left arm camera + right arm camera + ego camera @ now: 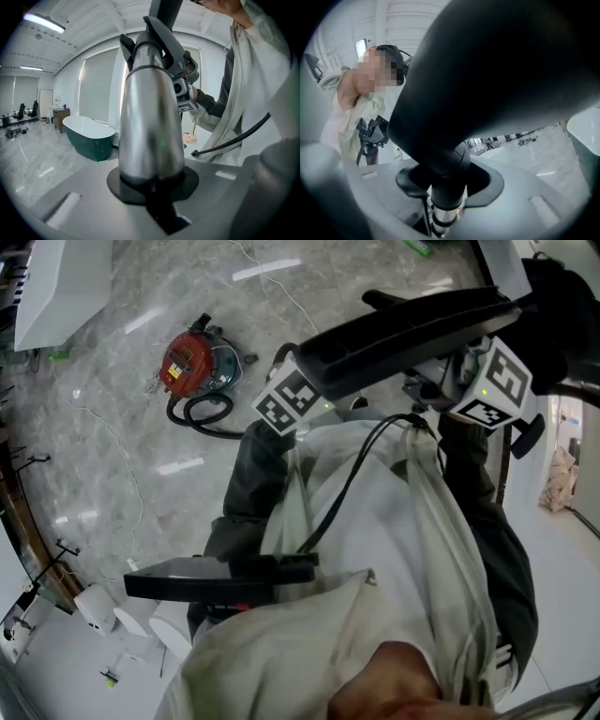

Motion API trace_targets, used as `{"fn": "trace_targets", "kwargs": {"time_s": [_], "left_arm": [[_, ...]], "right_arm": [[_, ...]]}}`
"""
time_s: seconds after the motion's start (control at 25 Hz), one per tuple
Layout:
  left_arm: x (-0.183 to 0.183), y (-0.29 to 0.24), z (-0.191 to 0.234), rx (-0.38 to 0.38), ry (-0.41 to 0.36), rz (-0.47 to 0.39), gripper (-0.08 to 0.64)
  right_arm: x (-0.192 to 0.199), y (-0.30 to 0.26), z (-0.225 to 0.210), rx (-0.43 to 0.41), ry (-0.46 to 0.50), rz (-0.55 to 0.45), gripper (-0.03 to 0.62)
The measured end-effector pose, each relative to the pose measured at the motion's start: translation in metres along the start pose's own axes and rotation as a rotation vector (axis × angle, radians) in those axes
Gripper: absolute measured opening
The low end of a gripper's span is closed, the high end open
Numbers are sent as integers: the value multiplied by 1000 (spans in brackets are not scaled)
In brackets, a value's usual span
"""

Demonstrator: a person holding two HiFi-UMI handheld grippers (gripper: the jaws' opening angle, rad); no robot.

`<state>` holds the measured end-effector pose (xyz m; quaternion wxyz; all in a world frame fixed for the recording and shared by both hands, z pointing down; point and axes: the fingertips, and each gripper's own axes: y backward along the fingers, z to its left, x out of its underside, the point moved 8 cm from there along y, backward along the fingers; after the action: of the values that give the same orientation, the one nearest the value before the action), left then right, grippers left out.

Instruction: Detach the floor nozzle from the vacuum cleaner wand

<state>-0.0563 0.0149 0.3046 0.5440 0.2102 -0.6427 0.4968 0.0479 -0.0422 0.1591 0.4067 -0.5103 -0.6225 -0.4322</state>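
wand (pixel 150 122) in left gripper (pixel 152 187), floor nozzle (pixel 497 70) in right gripper (pixel 445 187)

floor nozzle (pixel 497 70) cut off at edges

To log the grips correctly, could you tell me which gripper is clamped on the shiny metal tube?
The left gripper: it grips the silver tube, whereas the right gripper grips the black nozzle.

Marble floor (pixel 112 474) — red vac canister (pixel 192 364) w/ black hose (pixel 202 413) on it.
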Motion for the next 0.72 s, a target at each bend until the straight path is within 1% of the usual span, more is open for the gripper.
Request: {"fn": "trace_targets", "kwargs": {"time_s": [0.04, 0.08, 0.16, 0.2, 0.24, 0.28, 0.32, 0.36, 0.44, 0.52, 0.6, 0.68, 0.72], "left_arm": [[1, -1, 0, 0, 4, -3, 52], [2, -3, 2, -13, 7, -5, 52], [3, -8, 5, -69, 7, -8, 52], [2, -12, 5, -99, 6, -11, 51], [1, -15, 4, -122, 8, -14, 51], [0, -17, 2, -132, 12, -18, 51], [-2, -18, 0, -128, 18, -22, 52], [-3, -17, -1, -112, 24, -24, 52], [-3, -14, -3, -79, 28, -26, 53], [-4, -11, -2, -63, 14, -32, 54], [-6, -12, -2, -32, -7, -47, 54], [-9, -13, -5, 40, -24, -78, 54], [-10, -14, -7, 79, -31, -95, 54]], "right_arm": [[0, 0, 0, 37, -7, -4, 166], [0, 0, 1, 107, -18, -22, 164], [2, 0, 3, 292, -38, -83, 160], [3, 0, 4, 371, -46, -117, 156], [3, 2, 5, 423, -53, -143, 153], [2, 3, 5, 439, -58, -152, 150], [1, 5, 3, 418, -62, -139, 150], [0, 5, 1, 368, -65, -109, 150], [-3, 4, -1, 238, -59, -25, 155], [-6, 2, 0, 133, -28, 34, 160], [-8, 3, 2, 41, 17, 36, 160], [-10, 6, 6, -66, 70, -5, 161], [-11, 6, 9, -105, 95, -28, 160]]}}
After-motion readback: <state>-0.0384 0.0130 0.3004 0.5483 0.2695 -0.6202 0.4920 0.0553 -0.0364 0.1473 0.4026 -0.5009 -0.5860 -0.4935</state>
